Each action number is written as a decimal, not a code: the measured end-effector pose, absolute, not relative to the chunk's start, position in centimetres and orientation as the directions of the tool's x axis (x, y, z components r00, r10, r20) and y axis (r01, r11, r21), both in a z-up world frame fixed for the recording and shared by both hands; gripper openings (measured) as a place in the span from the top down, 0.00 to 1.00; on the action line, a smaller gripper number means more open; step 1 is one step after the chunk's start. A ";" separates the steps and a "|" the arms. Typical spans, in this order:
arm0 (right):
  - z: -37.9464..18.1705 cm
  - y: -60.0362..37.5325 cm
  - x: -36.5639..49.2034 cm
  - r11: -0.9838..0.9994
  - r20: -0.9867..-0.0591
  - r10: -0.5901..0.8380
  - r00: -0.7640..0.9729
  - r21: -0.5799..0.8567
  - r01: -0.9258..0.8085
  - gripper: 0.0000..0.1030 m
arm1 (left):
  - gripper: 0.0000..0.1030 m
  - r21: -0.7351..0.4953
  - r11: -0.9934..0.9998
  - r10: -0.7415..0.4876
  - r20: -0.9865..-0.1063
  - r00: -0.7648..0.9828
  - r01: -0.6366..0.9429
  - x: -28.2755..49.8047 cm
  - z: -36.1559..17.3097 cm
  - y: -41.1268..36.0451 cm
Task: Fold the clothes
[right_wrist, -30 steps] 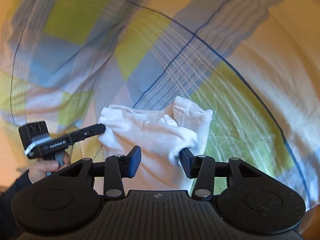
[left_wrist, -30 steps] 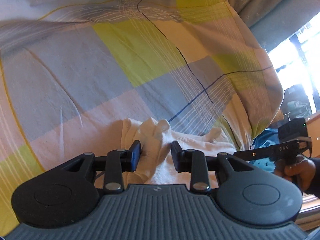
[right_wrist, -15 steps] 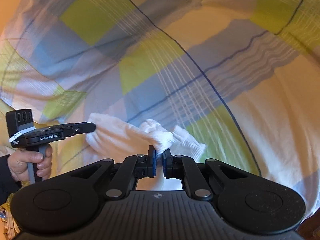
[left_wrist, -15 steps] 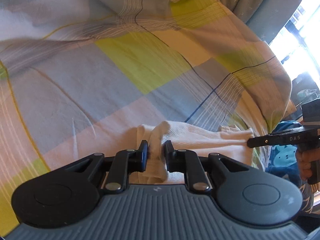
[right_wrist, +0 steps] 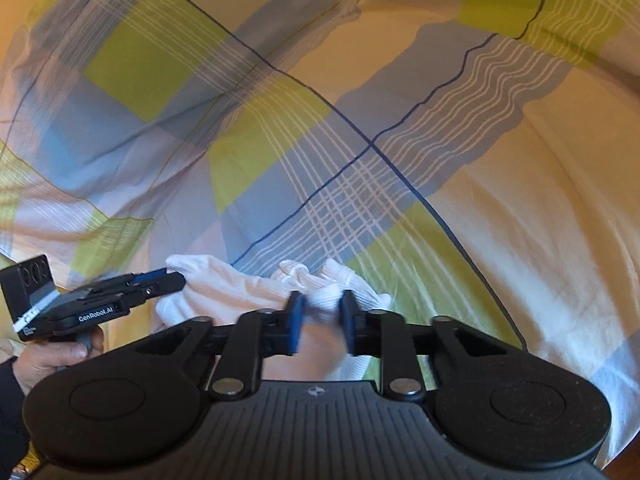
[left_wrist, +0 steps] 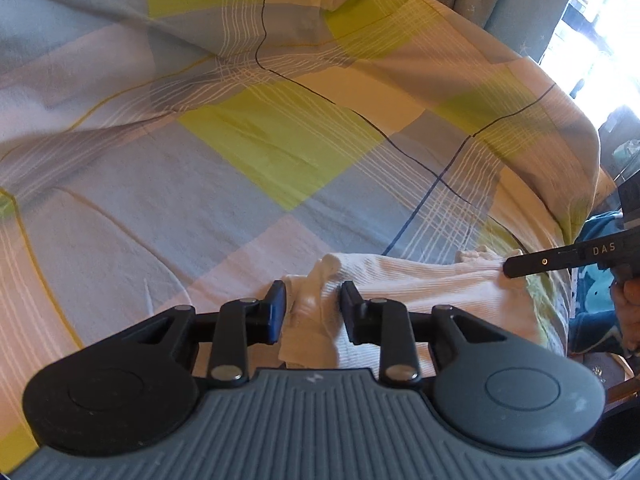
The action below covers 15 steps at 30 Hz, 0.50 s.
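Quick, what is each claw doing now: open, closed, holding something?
Left claw: open, astride the white garment.
Right claw: open, garment between fingers.

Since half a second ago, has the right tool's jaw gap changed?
Yes. The right tool has opened: its jaws were pinched shut on the white garment, now they stand apart, with cloth between them.

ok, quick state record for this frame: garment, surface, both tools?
garment: white ribbed garment, crumpled, stretched between the two tools
surface: checked bedsheet, garment lies on it
left tool: at one end of the garment, jaws parted, fabric bunched between them
right tool: at the other end, jaws parted, fabric between them, motion-blurred
grip: cannot tell for either tool
fold: no neat fold visible
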State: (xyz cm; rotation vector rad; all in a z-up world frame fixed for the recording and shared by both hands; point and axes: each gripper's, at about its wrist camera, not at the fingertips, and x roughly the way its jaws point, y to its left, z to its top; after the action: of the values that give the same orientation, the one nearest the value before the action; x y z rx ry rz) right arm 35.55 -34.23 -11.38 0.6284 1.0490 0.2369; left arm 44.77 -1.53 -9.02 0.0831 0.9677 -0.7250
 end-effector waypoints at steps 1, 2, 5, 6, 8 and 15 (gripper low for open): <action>-11.6 -34.1 35.6 0.816 -0.743 0.451 0.495 0.567 0.108 0.89 | 0.77 -0.235 0.764 -0.524 -0.770 0.364 0.601 44.6 -9.1 -1.5; -11.7 -34.0 35.6 0.830 -0.750 0.433 0.500 0.549 0.104 0.89 | 0.76 -0.226 0.763 -0.525 -0.764 0.376 0.606 44.5 -9.3 -1.5; -11.7 -34.0 35.0 0.861 -0.744 0.397 0.537 0.504 0.061 0.90 | 0.70 -0.217 0.766 -0.535 -0.738 0.412 0.605 44.0 -9.6 -0.9; -11.7 -34.0 34.7 0.864 -0.731 0.386 0.563 0.500 0.057 0.89 | 0.69 -0.221 0.769 -0.540 -0.726 0.425 0.600 43.9 -9.6 -0.6; -11.6 -33.9 34.2 0.869 -0.702 0.363 0.612 0.492 0.049 0.85 | 0.67 -0.230 0.778 -0.550 -0.700 0.455 0.585 43.5 -9.4 0.3; -11.2 -33.3 32.3 0.895 -0.576 0.300 0.761 0.447 -0.014 0.78 | 0.71 -0.125 0.820 -0.501 -0.627 0.596 0.558 39.7 -8.7 2.9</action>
State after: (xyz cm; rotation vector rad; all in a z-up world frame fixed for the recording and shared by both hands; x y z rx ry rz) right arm 32.29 -33.28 -11.25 0.4385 0.6902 0.1770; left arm 39.74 2.93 -8.70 0.0876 0.7002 -0.6156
